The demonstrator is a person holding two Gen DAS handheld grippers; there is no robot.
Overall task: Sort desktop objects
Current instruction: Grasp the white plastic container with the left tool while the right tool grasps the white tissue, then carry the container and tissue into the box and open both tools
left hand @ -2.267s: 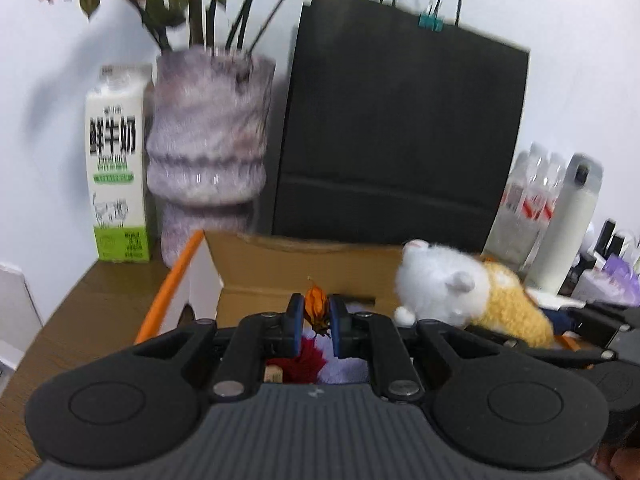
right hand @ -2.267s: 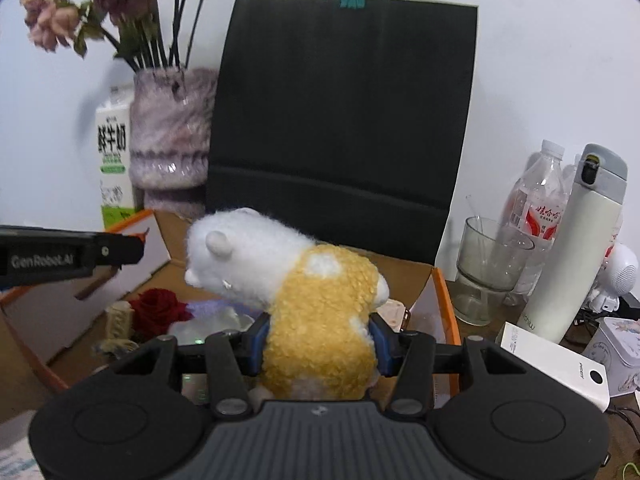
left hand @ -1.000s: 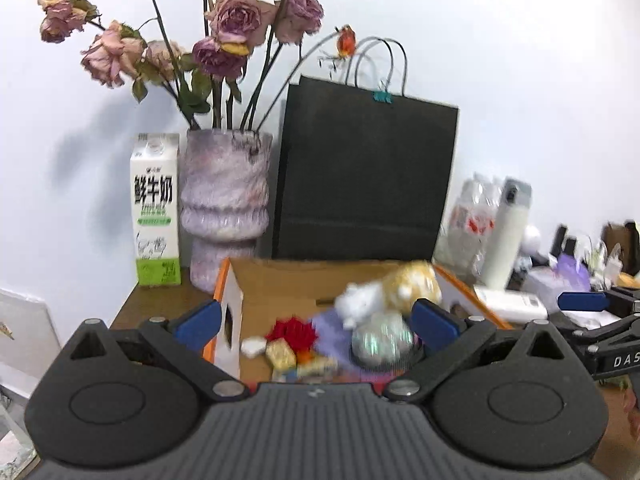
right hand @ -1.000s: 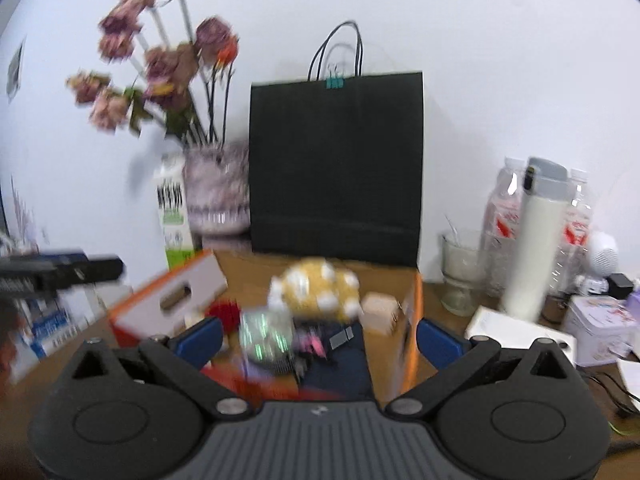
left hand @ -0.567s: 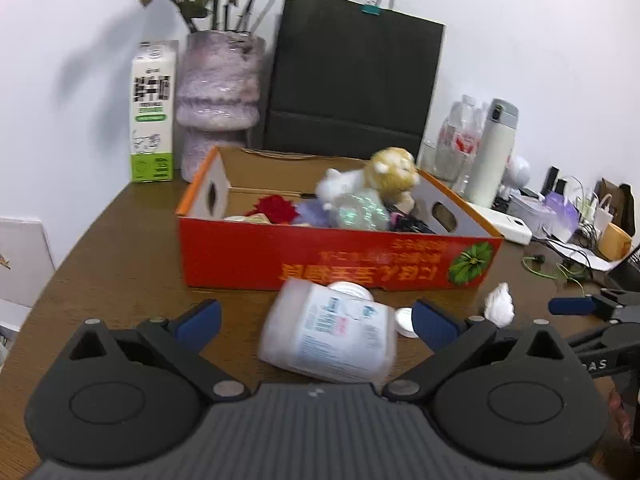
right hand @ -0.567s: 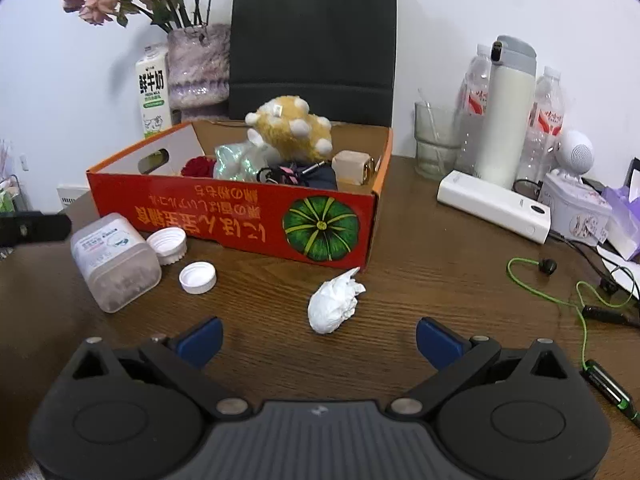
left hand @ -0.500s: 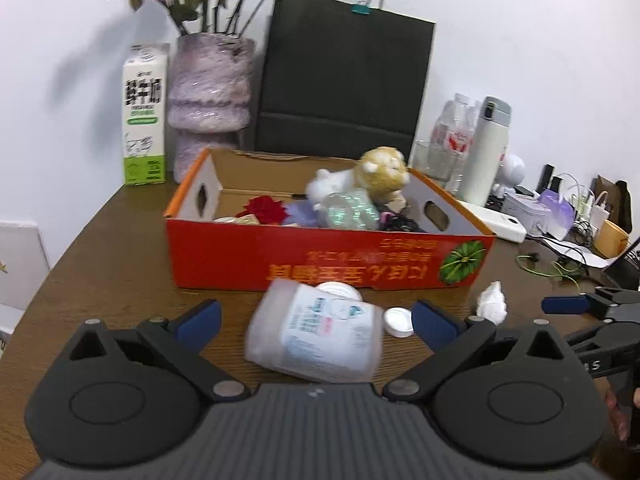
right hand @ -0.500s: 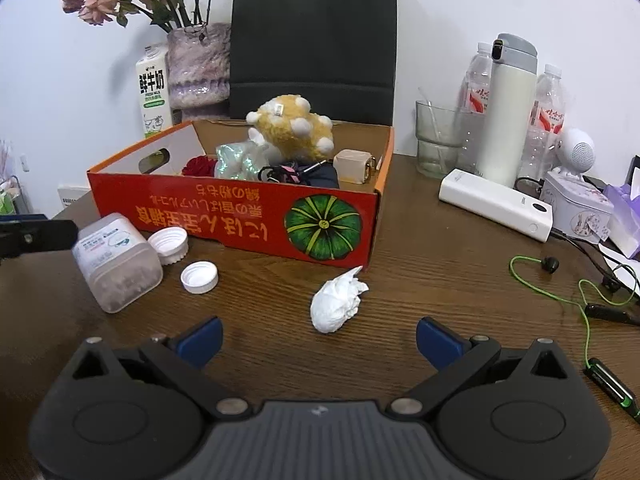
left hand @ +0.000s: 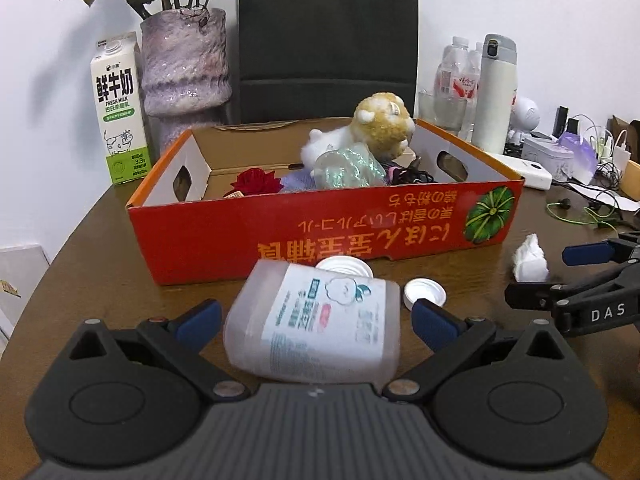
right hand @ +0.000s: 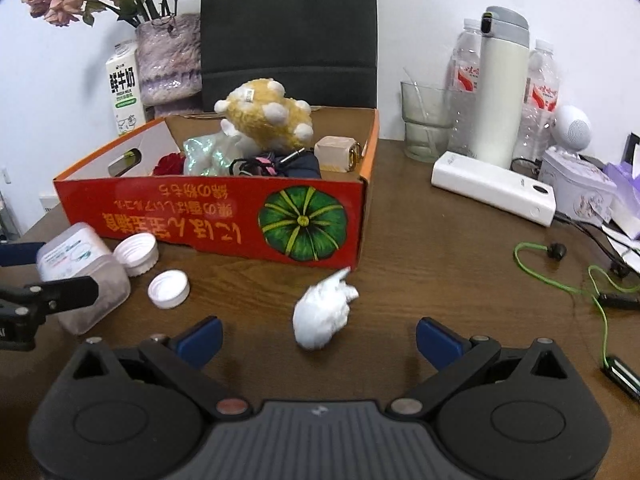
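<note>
A red cardboard box (left hand: 280,236) (right hand: 200,216) holds a yellow-and-white plush toy (left hand: 380,128) (right hand: 264,120), a red rose (left hand: 256,182) and cables. In front of it a clear plastic jar (left hand: 320,320) (right hand: 80,268) lies on its side, beside two white caps (left hand: 424,292) (right hand: 168,288). My left gripper (left hand: 316,320) is open, one finger on each side of the jar without touching it. A crumpled white tissue (right hand: 322,312) (left hand: 528,258) lies just ahead of my open right gripper (right hand: 319,339), between its fingers' line.
Behind the box stand a milk carton (left hand: 118,108), a purple vase (left hand: 184,60) with dried roses and a black paper bag (left hand: 328,32). At the right are a white thermos (right hand: 500,84), water bottles, a glass (right hand: 424,120), a power bank (right hand: 492,192) and a green cable (right hand: 560,280).
Both grippers let go of their items inside the box, opened and pulled back. Since half a second ago each has edged closer, the left to the jar, the right to the tissue.
</note>
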